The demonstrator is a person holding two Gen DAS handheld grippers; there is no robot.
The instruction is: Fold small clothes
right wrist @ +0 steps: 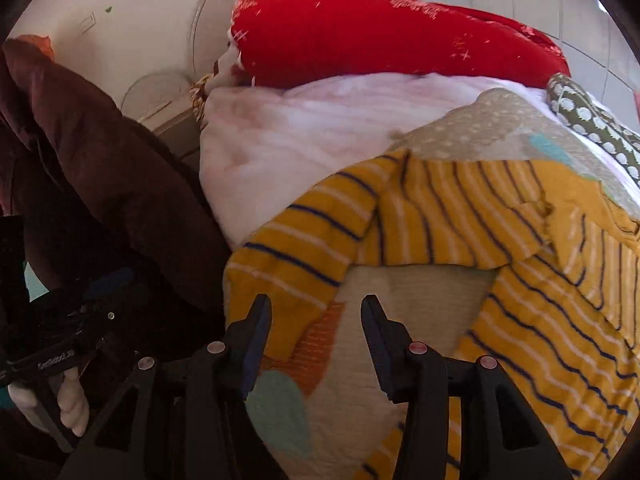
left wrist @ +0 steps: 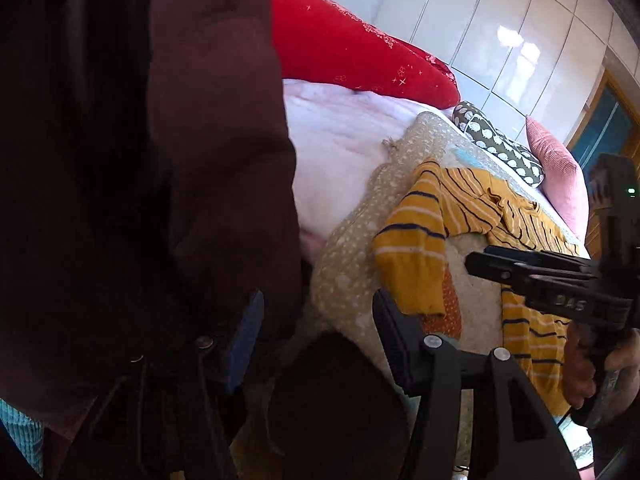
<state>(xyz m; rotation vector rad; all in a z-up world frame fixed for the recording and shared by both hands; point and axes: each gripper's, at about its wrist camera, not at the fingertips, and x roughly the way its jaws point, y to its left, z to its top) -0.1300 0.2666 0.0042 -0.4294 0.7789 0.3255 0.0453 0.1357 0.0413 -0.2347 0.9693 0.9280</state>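
both grippers stand half-wide and hold nothing: the right gripper (right wrist: 316, 312) above the yellow striped garment (right wrist: 520, 248), the left gripper (left wrist: 320, 312) beside a maroon coat (left wrist: 180, 160).

Both wrist cams close, angled down; share striped top (left wrist: 424, 216).

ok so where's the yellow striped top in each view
Left wrist view: the yellow striped top lies right of centre on the patterned quilt, beyond the gripper's fingers.
Right wrist view: the top fills the centre and right, draped around a bare patch of quilt.
Shared landmark: the red pillow on the pale pink bedding, above the top in both views.
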